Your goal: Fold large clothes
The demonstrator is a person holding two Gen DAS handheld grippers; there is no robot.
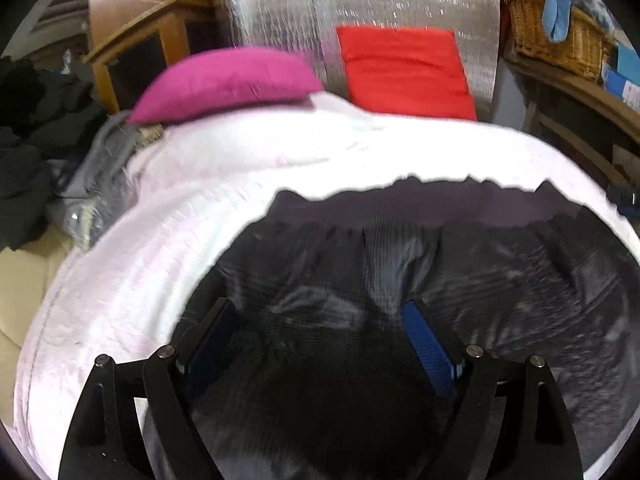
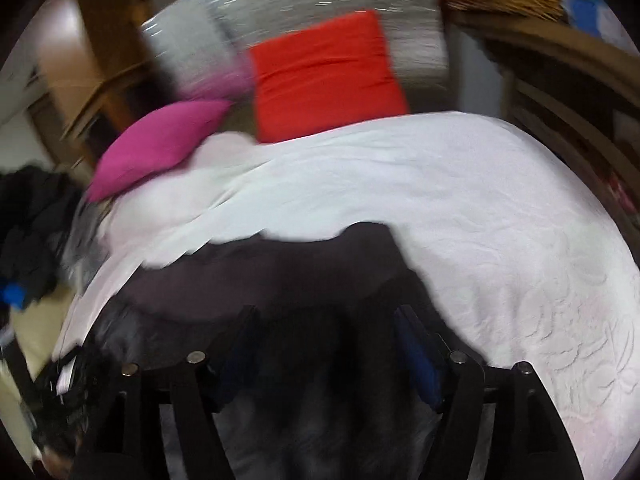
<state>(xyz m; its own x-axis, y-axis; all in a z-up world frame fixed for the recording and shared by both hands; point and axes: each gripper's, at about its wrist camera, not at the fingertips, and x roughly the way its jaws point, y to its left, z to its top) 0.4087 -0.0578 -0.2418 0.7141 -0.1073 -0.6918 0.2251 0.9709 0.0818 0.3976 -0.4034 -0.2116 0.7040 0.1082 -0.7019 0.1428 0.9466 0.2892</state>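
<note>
- Left wrist view is showing the left gripper [image 1: 320, 320] low at 6 o'clock, with its two black fingers spread wide and nothing held between the blue pads [image 1: 426, 344].
- A big dark garment [image 1: 440, 264] is lying flat right under and past those fingers, filling the view from 6 o'clock out to 3 o'clock.
- Its dark purple band [image 1: 420, 204] is running along the far edge.
- The garment is resting on a white bedspread [image 1: 200, 184] that is stretching off toward 9 o'clock and 12 o'clock.
- Farther back, a pink pillow [image 1: 228, 82] is sitting at 11 o'clock and a red cushion [image 1: 404, 70] is leaning at 12 o'clock against a shiny silver board [image 1: 360, 0].
- A woven basket [image 1: 556, 36] is standing far off at 2 o'clock.
- Right wrist view is blurry, and the right gripper [image 2: 328, 320] is sitting at 6 o'clock with its fingers wide apart over the same dark garment [image 2: 280, 280].
- The white bedspread [image 2: 500, 220] is filling the 3 o'clock side.
</note>
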